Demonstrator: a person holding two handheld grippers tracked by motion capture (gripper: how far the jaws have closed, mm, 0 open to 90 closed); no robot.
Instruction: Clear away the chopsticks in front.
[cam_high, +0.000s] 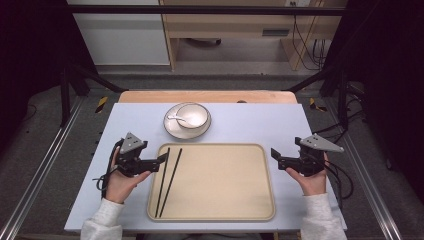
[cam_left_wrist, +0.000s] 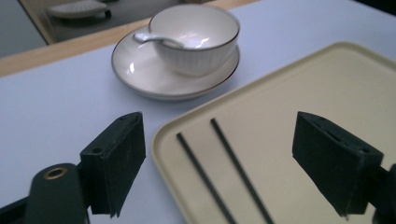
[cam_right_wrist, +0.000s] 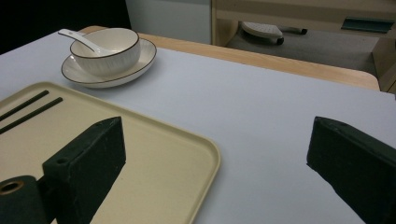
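Observation:
A beige tray (cam_high: 215, 185) lies in the middle of the pale blue table (cam_high: 250, 125). Two black chopsticks (cam_high: 168, 180) rest side by side on its left part. Beyond the tray, a white bowl (cam_high: 191, 115) with a white spoon (cam_high: 176, 118) in it stands on a saucer (cam_high: 172, 129). My left gripper (cam_high: 162, 158) hovers at the tray's left edge, open, its jaws wide above the chopsticks' (cam_left_wrist: 201, 170) far ends with nothing between them. At the tray's right edge my right gripper (cam_high: 275, 154) is open and empty, over the tray (cam_right_wrist: 154, 154) corner.
A wooden strip (cam_high: 207, 96) borders the table's far edge, with floor and furniture behind it. Dark frame rails run along both sides. Bare table surface lies to the right of the bowl (cam_right_wrist: 105, 53) and around the tray.

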